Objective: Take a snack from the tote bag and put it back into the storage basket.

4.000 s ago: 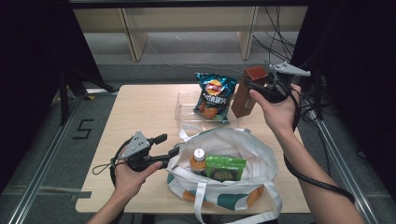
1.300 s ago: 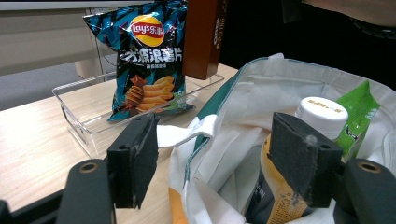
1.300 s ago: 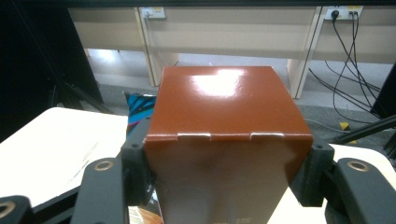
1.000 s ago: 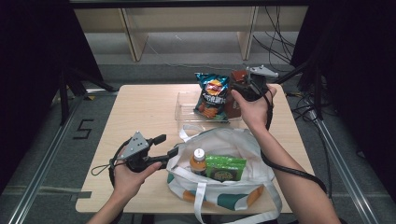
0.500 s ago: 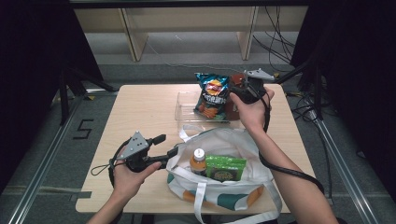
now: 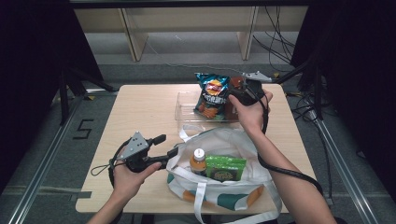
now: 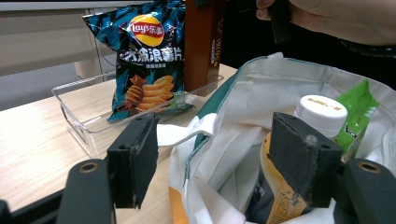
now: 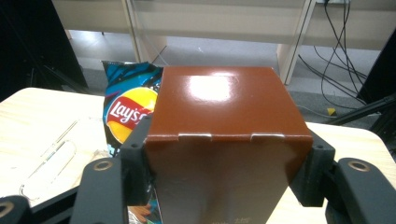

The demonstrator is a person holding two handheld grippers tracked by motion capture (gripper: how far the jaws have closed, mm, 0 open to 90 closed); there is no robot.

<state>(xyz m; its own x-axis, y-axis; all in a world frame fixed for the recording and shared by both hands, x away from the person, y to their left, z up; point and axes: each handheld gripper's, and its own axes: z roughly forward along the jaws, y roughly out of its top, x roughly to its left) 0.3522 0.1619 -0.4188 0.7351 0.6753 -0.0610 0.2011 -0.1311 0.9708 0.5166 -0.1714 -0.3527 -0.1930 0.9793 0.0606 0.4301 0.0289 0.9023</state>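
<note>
At the upper right of the tabletop [image 6: 140,107], the right gripper [image 6: 238,95] has its fingers clamped on both sides of a brown box [image 8: 224,140] standing in the clear tray [image 6: 184,109] beside the chip bag [image 6: 211,95]. Lower left, the left gripper [image 6: 170,154] holds its fingers apart over the rim of the tote bag [image 6: 233,140], which carries 1 bottle [image 6: 199,161] and 1 green packet [image 6: 225,168]. The step looks like setting the box in the tray or lifting it out; which, the frames do not tell. Either move calls for keeping the box upright.

Lab, dark curtains [image 6: 28,70], floor rails [image 6: 44,158], loose cables [image 6: 280,44]
</note>
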